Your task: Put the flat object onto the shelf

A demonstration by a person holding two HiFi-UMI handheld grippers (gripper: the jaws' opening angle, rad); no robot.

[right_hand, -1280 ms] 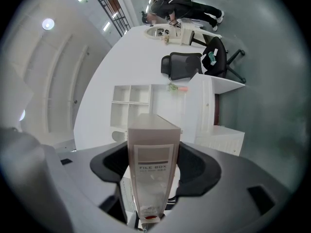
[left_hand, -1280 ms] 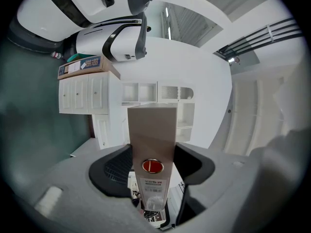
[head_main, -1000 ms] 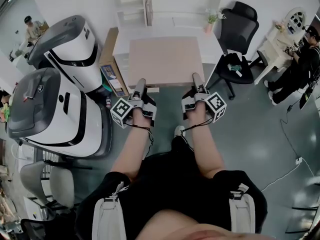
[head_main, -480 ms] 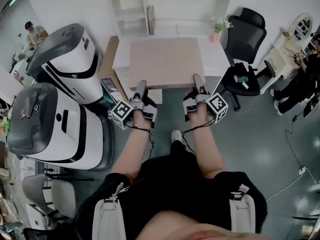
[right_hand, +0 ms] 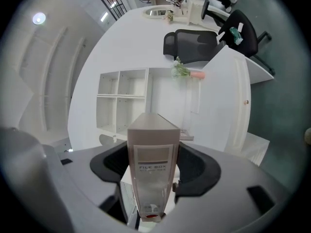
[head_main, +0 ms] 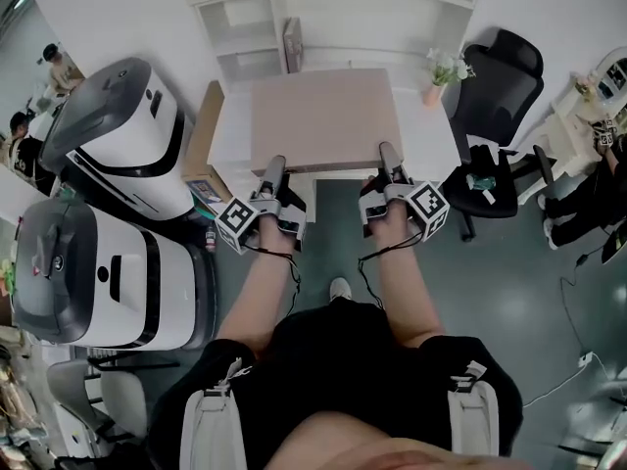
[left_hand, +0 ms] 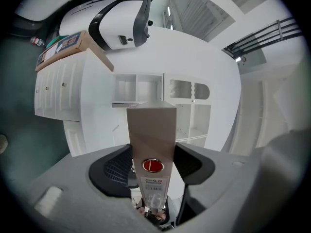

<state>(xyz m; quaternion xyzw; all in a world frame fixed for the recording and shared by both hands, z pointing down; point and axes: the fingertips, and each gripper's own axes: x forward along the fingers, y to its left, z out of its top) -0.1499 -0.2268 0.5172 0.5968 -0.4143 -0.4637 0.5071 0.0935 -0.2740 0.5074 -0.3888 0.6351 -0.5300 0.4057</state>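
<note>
The flat object is a beige file box [head_main: 323,120]. It lies level, held by its near edge over a white desk [head_main: 230,140]. My left gripper [head_main: 274,172] is shut on its near left corner and my right gripper [head_main: 389,164] on its near right corner. In the left gripper view the file box [left_hand: 151,130] stands edge-on between the pads of the left gripper [left_hand: 151,171], with a red dot on its spine. The right gripper [right_hand: 151,174] clamps the labelled spine of the file box [right_hand: 151,144] the same way. The white shelf [head_main: 323,23] stands beyond the desk; the shelf [left_hand: 141,89] [right_hand: 121,98] shows in both gripper views.
A grey upright thing [head_main: 292,42] stands in the shelf. A pink vase with flowers [head_main: 438,78] sits at the desk's right corner, next to a black chair [head_main: 495,96]. Two large white and grey machines [head_main: 108,135] and a cardboard box [head_main: 203,150] stand left. People sit at far left and right.
The person has stepped forward: the desk and shelf have come closer and lower in the head view. Both grippers keep the same hold on the file box.
</note>
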